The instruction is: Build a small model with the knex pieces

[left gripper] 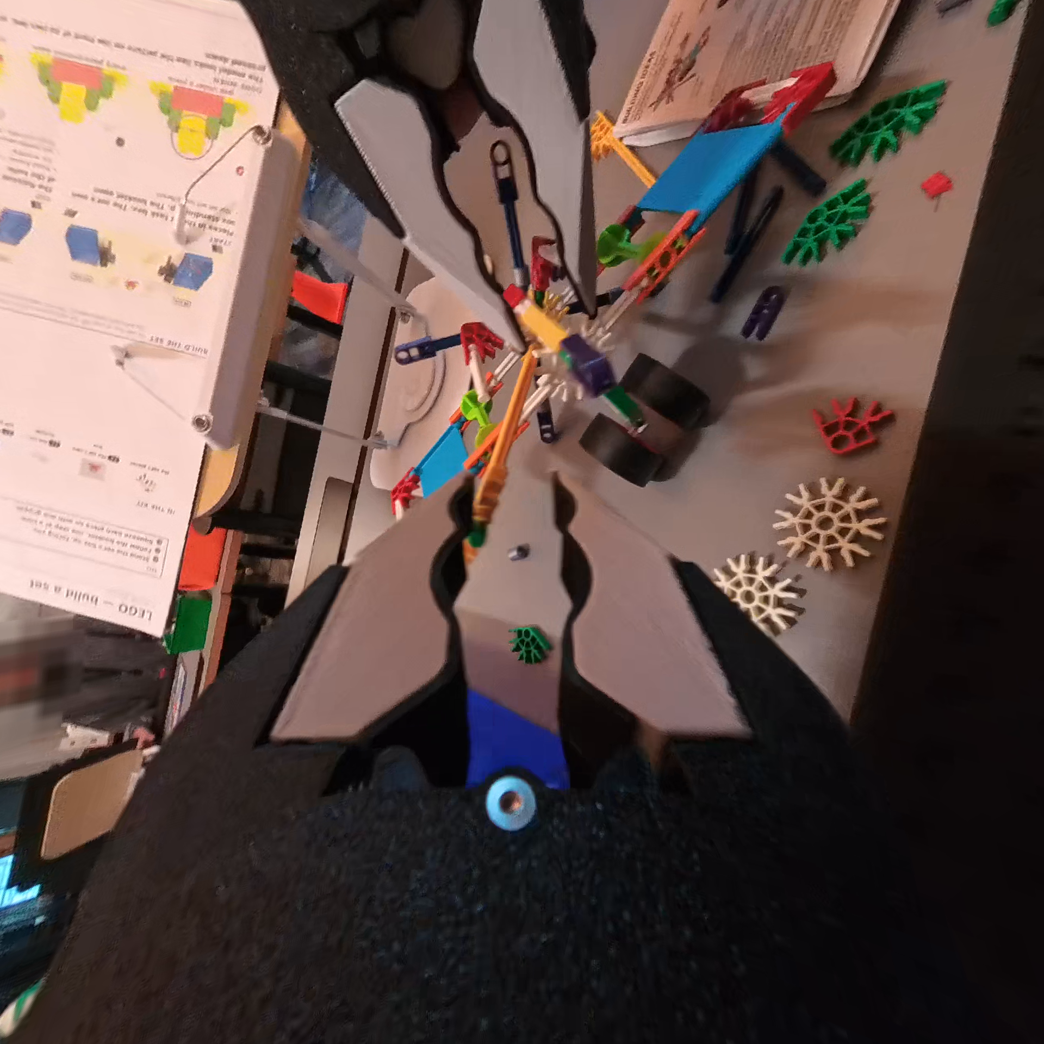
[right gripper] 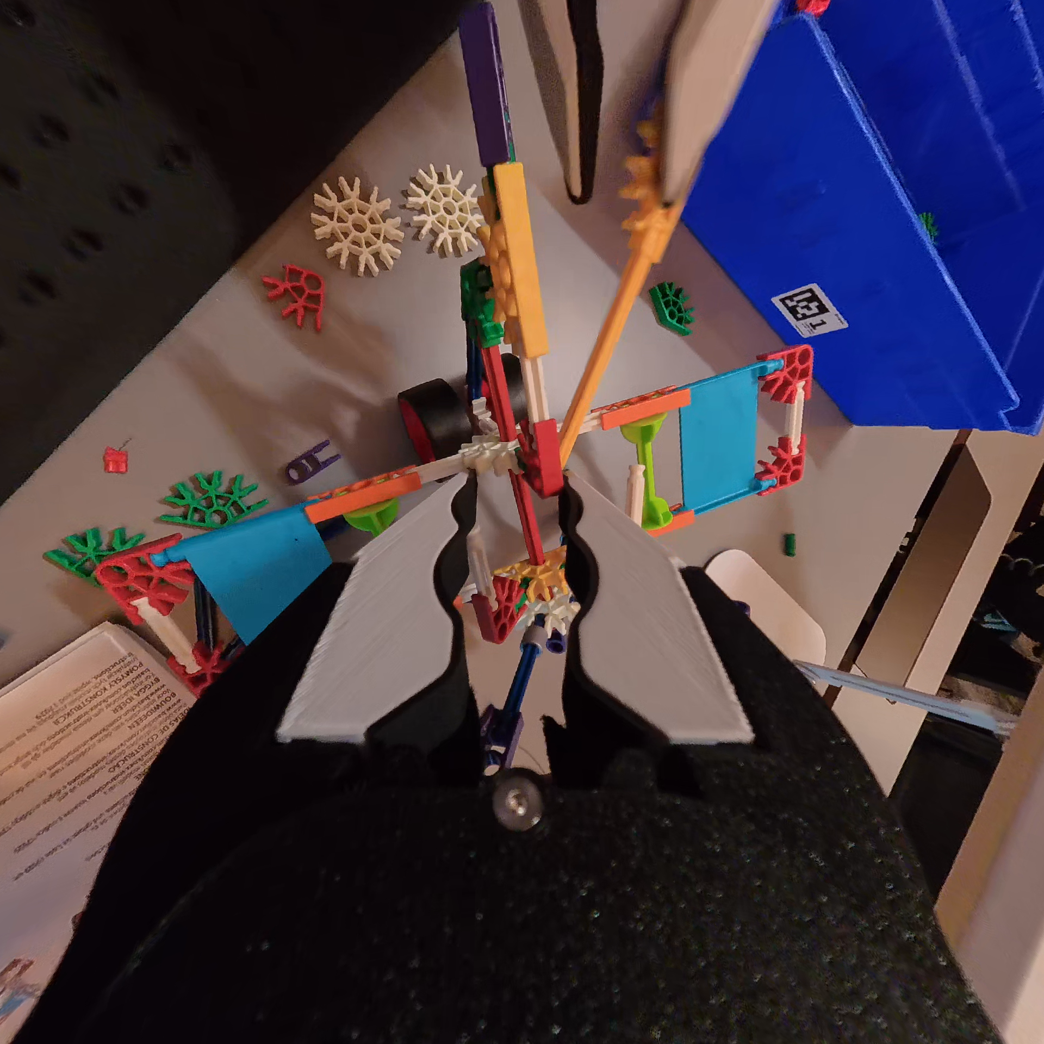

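Note:
A colourful rod-and-connector toy model (right gripper: 717, 446) with blue panels and black wheels (left gripper: 661, 390) sits over the grey table; it also shows in the left wrist view (left gripper: 706, 169). My right gripper (right gripper: 517, 480) is shut on the model's middle, with red, yellow and white connectors between its fingers. It reaches in from the top of the left wrist view (left gripper: 556, 325). A long orange rod (right gripper: 610, 339) sticks out of the model's centre. My left gripper (left gripper: 512, 480) is open around the rod's outer end (left gripper: 488, 497), which lies against one finger.
Loose white snowflake connectors (left gripper: 827, 522), green connectors (left gripper: 887, 121), a red connector (left gripper: 850, 426) and a purple clip (left gripper: 762, 310) lie on the table. A blue bin (right gripper: 875, 226) stands by the left gripper. A booklet (left gripper: 751, 51) and a propped instruction sheet (left gripper: 113, 282) flank the model. Spacing between my two grippers at the tips: around 9 cm.

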`<state>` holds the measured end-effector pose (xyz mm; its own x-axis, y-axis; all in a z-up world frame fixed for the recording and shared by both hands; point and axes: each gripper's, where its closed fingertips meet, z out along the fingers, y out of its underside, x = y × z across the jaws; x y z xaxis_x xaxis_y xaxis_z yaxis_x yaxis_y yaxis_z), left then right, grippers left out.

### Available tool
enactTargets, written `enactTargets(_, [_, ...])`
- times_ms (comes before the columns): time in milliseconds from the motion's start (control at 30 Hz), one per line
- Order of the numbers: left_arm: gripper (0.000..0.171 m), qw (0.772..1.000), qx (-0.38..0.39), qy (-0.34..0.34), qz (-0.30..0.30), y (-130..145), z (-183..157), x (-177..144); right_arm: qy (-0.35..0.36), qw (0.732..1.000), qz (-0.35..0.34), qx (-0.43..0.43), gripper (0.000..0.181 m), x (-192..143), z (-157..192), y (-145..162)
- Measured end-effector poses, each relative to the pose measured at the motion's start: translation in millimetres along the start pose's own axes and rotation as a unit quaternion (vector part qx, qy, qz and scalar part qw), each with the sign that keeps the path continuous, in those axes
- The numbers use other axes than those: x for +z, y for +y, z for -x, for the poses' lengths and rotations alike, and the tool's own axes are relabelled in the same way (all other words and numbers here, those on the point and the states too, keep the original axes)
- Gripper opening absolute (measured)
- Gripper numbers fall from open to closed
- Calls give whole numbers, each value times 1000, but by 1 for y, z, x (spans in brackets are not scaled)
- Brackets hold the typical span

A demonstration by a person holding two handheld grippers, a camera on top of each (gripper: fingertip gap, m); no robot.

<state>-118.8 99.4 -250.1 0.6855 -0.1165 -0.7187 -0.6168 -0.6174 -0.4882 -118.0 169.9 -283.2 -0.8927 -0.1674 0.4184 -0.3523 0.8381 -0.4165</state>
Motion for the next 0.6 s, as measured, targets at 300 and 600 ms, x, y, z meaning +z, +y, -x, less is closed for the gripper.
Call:
enactTargets(300, [32,1000,-2,-28,10,13,15,-1,-7,1000,-1,-7,27,1,3,-4])
enactTargets(600, [42,996,65,-49,44,24,31,12,-18,1000,-2,-14,25,2,9,-5])
